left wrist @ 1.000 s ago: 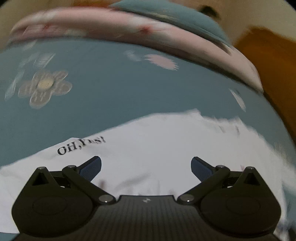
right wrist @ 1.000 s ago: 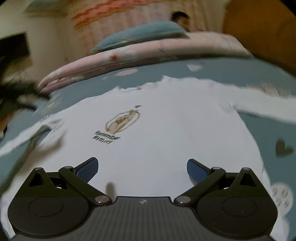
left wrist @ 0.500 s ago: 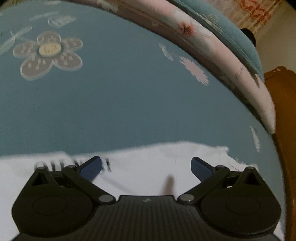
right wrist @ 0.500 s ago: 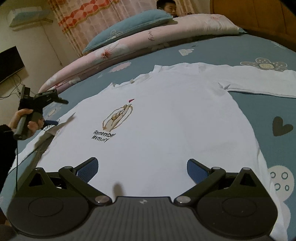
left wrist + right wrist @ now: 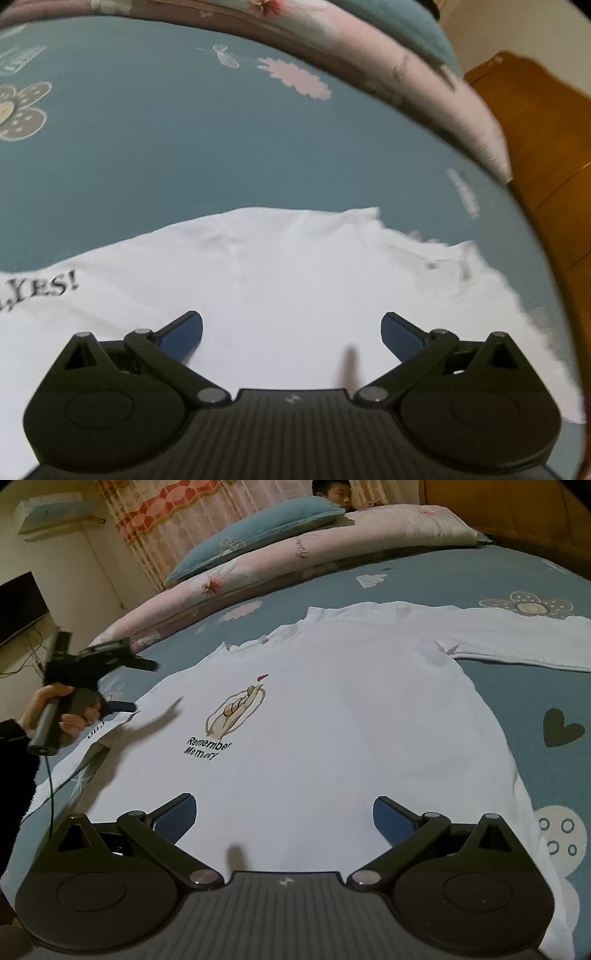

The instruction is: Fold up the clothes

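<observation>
A white long-sleeved shirt point(image 5: 332, 720) lies flat, front up, on the blue bedsheet point(image 5: 535, 701), with a hand drawing and "Remember Memory" printed on it. Its right sleeve point(image 5: 517, 638) stretches out sideways. My right gripper point(image 5: 284, 812) hovers open over the hem, holding nothing. At the left of the right wrist view a hand holds my left gripper point(image 5: 142, 686) open by the left sleeve point(image 5: 74, 760). In the left wrist view that gripper point(image 5: 291, 328) stands open over white shirt cloth point(image 5: 295, 277) near the "YES!" print, with nothing between its fingers.
A rolled pink floral quilt point(image 5: 295, 557) and a blue pillow point(image 5: 258, 528) lie along the far side of the bed, with a person's head point(image 5: 332, 494) behind them. A wooden headboard point(image 5: 535, 147) stands at the right. A dark screen point(image 5: 18, 605) hangs at the left wall.
The left gripper has shifted right along the sleeve toward the shoulder, so the "YES!" print slid to the left edge and more white cloth shows. The right gripper has stayed put over the hem.
</observation>
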